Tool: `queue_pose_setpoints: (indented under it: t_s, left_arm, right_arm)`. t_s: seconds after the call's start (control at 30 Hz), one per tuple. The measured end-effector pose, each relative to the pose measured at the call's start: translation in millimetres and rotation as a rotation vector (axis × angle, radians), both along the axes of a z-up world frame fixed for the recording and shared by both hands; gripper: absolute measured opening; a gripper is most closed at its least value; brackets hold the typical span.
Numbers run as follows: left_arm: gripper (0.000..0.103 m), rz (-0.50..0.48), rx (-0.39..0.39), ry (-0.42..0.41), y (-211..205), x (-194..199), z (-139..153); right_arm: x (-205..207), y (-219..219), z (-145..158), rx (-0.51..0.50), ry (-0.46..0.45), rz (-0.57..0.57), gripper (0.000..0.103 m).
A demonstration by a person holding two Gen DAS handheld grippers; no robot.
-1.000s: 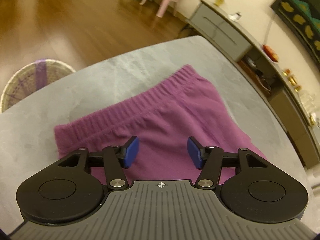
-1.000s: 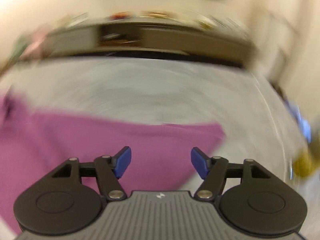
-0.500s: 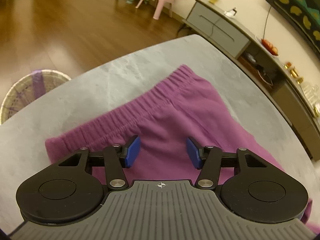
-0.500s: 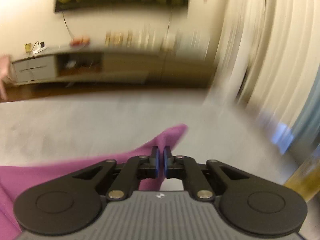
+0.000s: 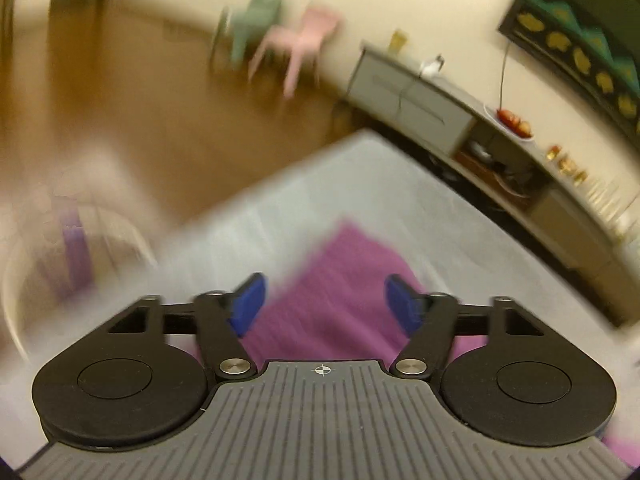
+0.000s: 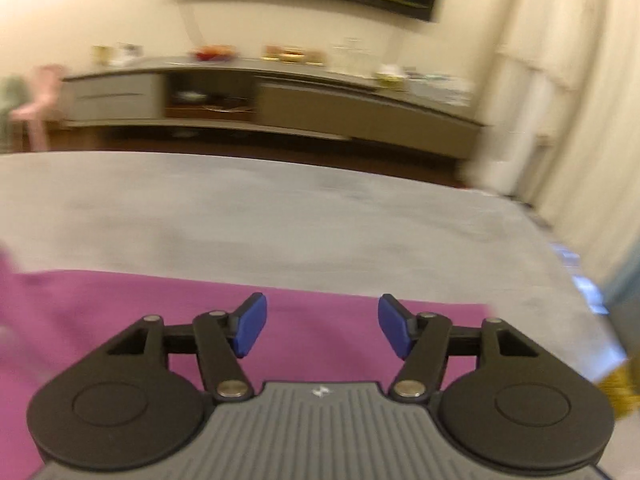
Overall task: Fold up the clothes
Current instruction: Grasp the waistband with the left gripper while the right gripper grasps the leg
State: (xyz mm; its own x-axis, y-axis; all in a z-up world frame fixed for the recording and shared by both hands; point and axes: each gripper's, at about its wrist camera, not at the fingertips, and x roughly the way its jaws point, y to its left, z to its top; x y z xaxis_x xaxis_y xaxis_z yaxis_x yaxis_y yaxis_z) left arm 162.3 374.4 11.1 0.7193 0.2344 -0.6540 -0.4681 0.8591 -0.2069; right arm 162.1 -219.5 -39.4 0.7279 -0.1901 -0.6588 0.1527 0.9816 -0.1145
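Purple knit garment [image 6: 120, 304] lies flat on the grey table [image 6: 280, 208], its straight edge facing the long low sideboard [image 6: 320, 104]. Left gripper [image 5: 324, 304] and right gripper [image 6: 320, 326] hover over the garment, blue-padded jaws spread wide, holding nothing.

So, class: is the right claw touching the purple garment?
Cannot tell. In the right wrist view the right claw stands open over the purple garment; no contact or gap shows plainly.

Right gripper [image 6: 320, 328] went from pinched shut on the purple garment [image 6: 320, 304] half a second ago to jaws spread wide, cloth released flat on grey table [image 6: 280, 208], left gripper [image 5: 324, 304] widened slightly, its view swung blurred, garment edge shifted toward 12 o'clock between its pads.
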Motion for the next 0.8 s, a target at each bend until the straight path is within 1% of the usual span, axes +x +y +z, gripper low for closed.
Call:
queue_pose_setpoints:
  t_s: [0.07, 0.13, 0.2, 0.23, 0.3, 0.33, 0.37, 0.4, 0.43, 0.47, 0.5, 0.53, 0.57, 0.6, 0.63, 0.7, 0.77, 0.8]
  left_arm:
    - [0.076, -0.046, 0.089, 0.055, 2.6, 23.1, -6.1]
    - [0.076, -0.123, 0.023, 0.089, 7.0, 41.1, -19.1]
    - [0.075, -0.152, 0.035, 0.105, 4.3, 51.5, -25.1]
    - [0.075, -0.165, 0.044, 0.112, 2.7, 56.5, -27.8]
    - [0.071, -0.192, 0.058, 0.116, -2.5, 63.3, -30.8]
    - [0.063, -0.209, 0.066, 0.118, -6.8, 64.9, -32.1]
    - [0.044, -0.226, 0.073, 0.122, -11.3, 66.4, -33.6]
    - [0.028, -0.229, 0.077, 0.123, -13.3, 66.0, -34.2]
    - [0.022, -0.231, 0.080, 0.123, -15.0, 65.3, -34.5]
    - [0.016, -0.236, 0.065, 0.105, -13.7, 62.5, -30.8]
    - [0.014, -0.243, 0.046, 0.083, -12.0, 59.3, -26.5]
    - [0.012, -0.277, 0.026, 0.042, -10.8, 47.4, -18.5]
    - [0.010, -0.315, 0.005, -0.002, -9.7, 34.3, -10.0]
    - [0.007, -0.353, -0.016, -0.047, -8.5, 21.2, -1.5]
    - [0.005, -0.391, -0.037, -0.091, -7.3, 8.0, 7.0]
    - [0.003, -0.466, -0.079, -0.180, -5.0, -18.2, 23.9]
    - [0.002, -0.541, -0.121, -0.270, -2.7, -44.5, 40.9]
    - [0.003, -0.660, -0.101, -0.299, -4.1, -70.6, 42.1]
  right_arm:
    - [6.2, 27.9, 6.0, 0.064, 0.010, 0.090, 0.067]
    - [22.4, 66.2, 13.1, 0.124, 0.033, 0.212, 0.069]
    - [39.0, 102.0, 13.4, 0.189, 0.051, 0.321, 0.076]
    - [50.0, 121.7, 13.1, 0.225, 0.055, 0.377, 0.077]
    - [65.7, 152.4, 10.4, 0.250, 0.066, 0.441, 0.080]
    - [77.5, 170.5, 5.0, 0.251, 0.074, 0.465, 0.080]
    - [88.9, 183.0, 0.1, 0.262, 0.087, 0.483, 0.080]
    - [95.0, 196.3, -3.1, 0.281, 0.100, 0.488, 0.080]
    - [100.9, 209.6, -6.3, 0.299, 0.113, 0.493, 0.080]
    - [108.3, 219.3, -11.3, 0.328, 0.132, 0.492, 0.077]
    - [117.5, 222.3, -16.1, 0.365, 0.151, 0.498, 0.072]
    - [126.8, 225.2, -20.9, 0.403, 0.170, 0.505, 0.066]
    - [124.1, 226.6, -20.5, 0.419, 0.183, 0.513, 0.043]
    - [121.0, 228.0, -20.1, 0.434, 0.196, 0.521, 0.010]
    - [117.9, 229.3, -19.6, 0.449, 0.210, 0.529, 0.004]
    - [101.9, 229.7, -5.1, 0.435, 0.172, 0.556, 0.003]
    - [69.1, 224.5, 11.1, 0.463, 0.136, 0.653, 0.003]
    - [52.7, 221.9, 19.1, 0.477, 0.117, 0.703, 0.003]
